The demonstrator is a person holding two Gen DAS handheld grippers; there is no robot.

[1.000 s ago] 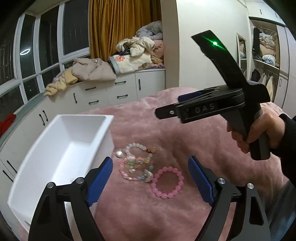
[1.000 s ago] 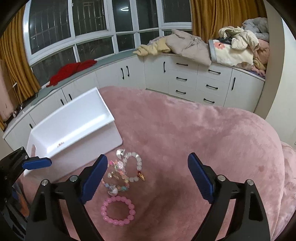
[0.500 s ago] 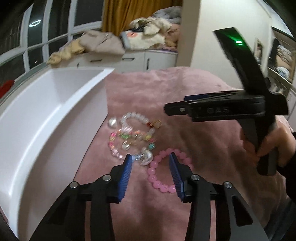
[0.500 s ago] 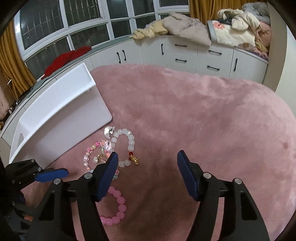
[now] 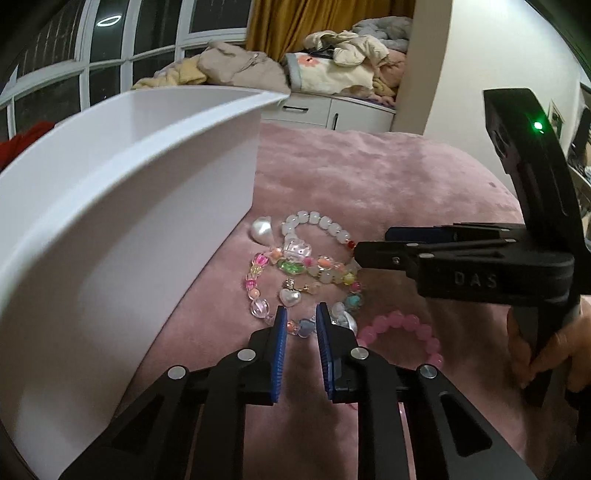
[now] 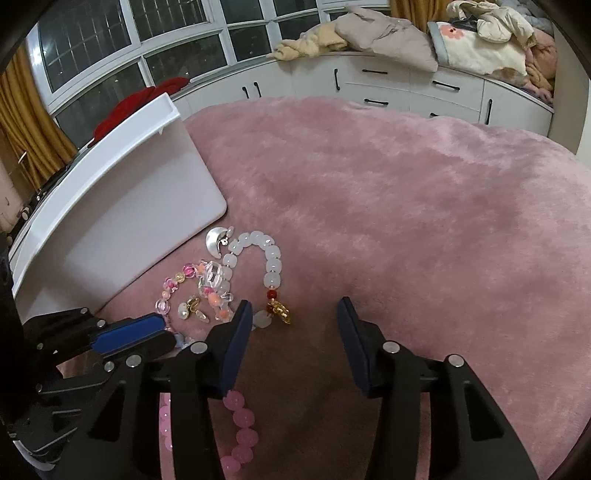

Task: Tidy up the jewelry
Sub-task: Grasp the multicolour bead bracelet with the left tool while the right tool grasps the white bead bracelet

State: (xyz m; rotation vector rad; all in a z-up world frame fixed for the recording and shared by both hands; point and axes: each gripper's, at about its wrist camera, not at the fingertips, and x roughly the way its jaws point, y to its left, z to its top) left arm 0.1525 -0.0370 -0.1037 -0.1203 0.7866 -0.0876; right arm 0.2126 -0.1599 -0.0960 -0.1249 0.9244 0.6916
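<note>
You were mid-pick: left gripper (image 5: 300, 325), jaws just closing, straddled the multicoloured beaded bracelet (image 5: 295, 282) beside the white plastic bin (image 5: 122, 206), pads not yet pressing. Right gripper (image 6: 295, 325), also narrowing, held nothing. Next you needed full closure, then a lift into the bin.

dark windows (image 6: 110, 40), white cabinets (image 6: 406, 88), mustard curtain (image 5: 314, 22), piled clothes (image 6: 480, 40)

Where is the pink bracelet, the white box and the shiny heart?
pink bracelet (image 5: 406, 325): left wrist view, on its far beads.
white box (image 5: 155, 236): left wrist view, on its outer side wall.
shiny heart (image 5: 290, 297): left wrist view, on the charm's middle.
</note>
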